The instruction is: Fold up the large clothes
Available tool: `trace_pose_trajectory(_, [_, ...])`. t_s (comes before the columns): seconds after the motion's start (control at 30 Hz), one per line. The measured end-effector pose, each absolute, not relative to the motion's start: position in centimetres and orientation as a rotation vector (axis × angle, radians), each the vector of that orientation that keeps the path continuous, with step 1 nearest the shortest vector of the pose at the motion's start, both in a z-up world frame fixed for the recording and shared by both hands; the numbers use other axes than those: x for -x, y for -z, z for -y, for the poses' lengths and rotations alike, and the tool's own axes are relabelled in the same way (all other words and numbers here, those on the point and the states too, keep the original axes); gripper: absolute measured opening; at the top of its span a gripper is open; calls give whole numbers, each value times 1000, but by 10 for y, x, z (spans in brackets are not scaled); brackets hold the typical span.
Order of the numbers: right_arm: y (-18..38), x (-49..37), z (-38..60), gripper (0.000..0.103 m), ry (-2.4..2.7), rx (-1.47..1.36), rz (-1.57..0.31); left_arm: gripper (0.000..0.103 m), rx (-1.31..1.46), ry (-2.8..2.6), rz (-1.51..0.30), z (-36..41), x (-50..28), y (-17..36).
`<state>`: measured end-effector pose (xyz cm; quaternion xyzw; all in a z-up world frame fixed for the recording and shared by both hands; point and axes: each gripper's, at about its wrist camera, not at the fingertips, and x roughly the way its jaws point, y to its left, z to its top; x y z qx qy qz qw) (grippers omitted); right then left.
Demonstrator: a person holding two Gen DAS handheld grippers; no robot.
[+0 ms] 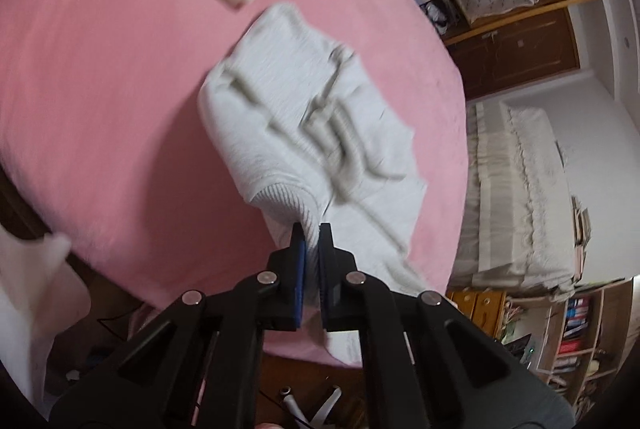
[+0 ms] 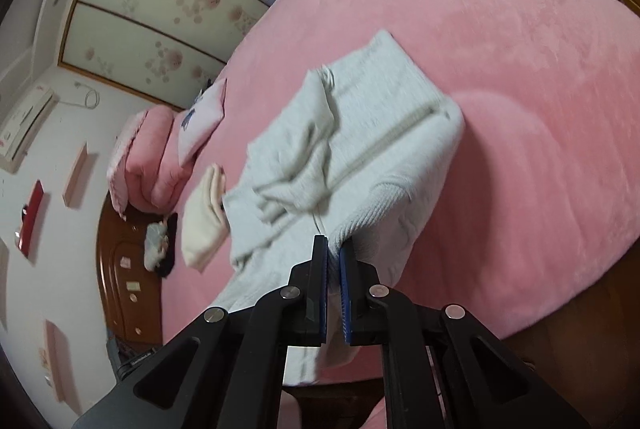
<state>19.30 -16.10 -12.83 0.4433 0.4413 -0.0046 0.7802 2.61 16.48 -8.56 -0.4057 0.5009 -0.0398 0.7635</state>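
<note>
You're holding the grey sweatshirt by its ribbed hem w/ both tools: left gripper is clamping the rib, right gripper is pinching it too. The garment is lying half-folded on the pink bed, near edge hanging off toward you. Risk: each bite is looking shallow, so the rib could be slipping out mid-lift. Sleeves are bunching on top & may be spilling loose. You're also folding close to the cream folded item; watch for overlap.

Pink bed; floral sliding-door wardrobe; white wall, air conditioner; bookshelf; wooden headboard
</note>
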Motion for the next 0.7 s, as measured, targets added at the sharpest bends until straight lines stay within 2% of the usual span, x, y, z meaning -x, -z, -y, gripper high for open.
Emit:
trace_pose_trajectory(0.17, [81, -254, 192, 5, 35, -1023, -877, 2, 931, 104, -1027, -182, -95, 38])
trace_pose_trajectory(0.37, [37, -352, 207, 5, 71, -971, -814, 2, 853, 130, -1031, -196, -207, -1])
trace_pose_trajectory(0.5, [32, -426, 206, 5, 108, -902, -807, 2, 775, 118, -1082, -186, -289, 4])
trace_pose_trajectory(0.7, [65, -527, 224, 5, 145, -890, -832, 3, 682, 82, -1091, -167, -377, 40])
